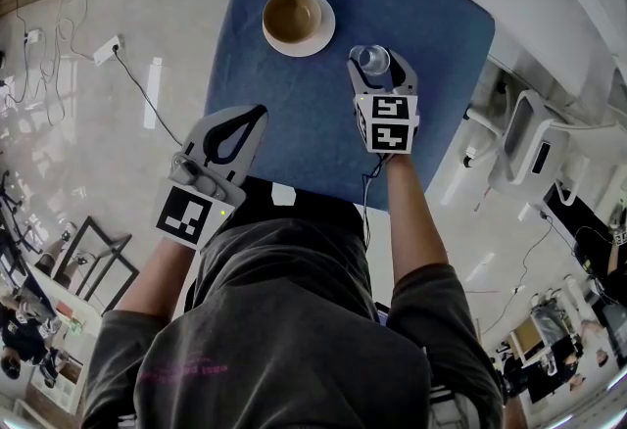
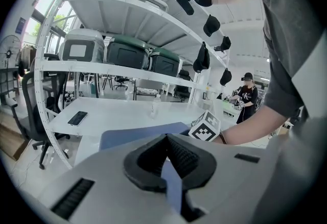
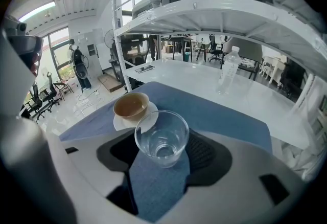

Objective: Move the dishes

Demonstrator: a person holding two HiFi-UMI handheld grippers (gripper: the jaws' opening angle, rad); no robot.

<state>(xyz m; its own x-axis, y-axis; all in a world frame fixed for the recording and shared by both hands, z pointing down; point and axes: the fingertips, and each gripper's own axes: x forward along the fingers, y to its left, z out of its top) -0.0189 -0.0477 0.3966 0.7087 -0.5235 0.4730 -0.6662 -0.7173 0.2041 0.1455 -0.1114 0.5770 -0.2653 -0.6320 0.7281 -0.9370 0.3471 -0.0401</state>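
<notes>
A clear empty glass (image 1: 372, 58) stands upright between the jaws of my right gripper (image 1: 377, 65), which is shut on it over the right part of the blue mat (image 1: 294, 114). In the right gripper view the glass (image 3: 162, 138) sits between the dark pads (image 3: 204, 152). Beyond it and to the left, a tan bowl (image 1: 292, 16) rests on a white plate (image 1: 318, 37) at the mat's far side; the bowl (image 3: 131, 105) shows there too. My left gripper (image 1: 257, 111) hangs at the mat's near left edge, shut and holding nothing, tips together (image 2: 166, 138).
The mat lies on a white table (image 3: 204, 82) under a white shelf rack (image 3: 204, 13). A water bottle (image 3: 228, 70) and a phone (image 3: 144, 68) sit on the table beyond the mat. A power strip (image 1: 106, 48) lies on the floor at left, a chair (image 1: 529, 148) at right.
</notes>
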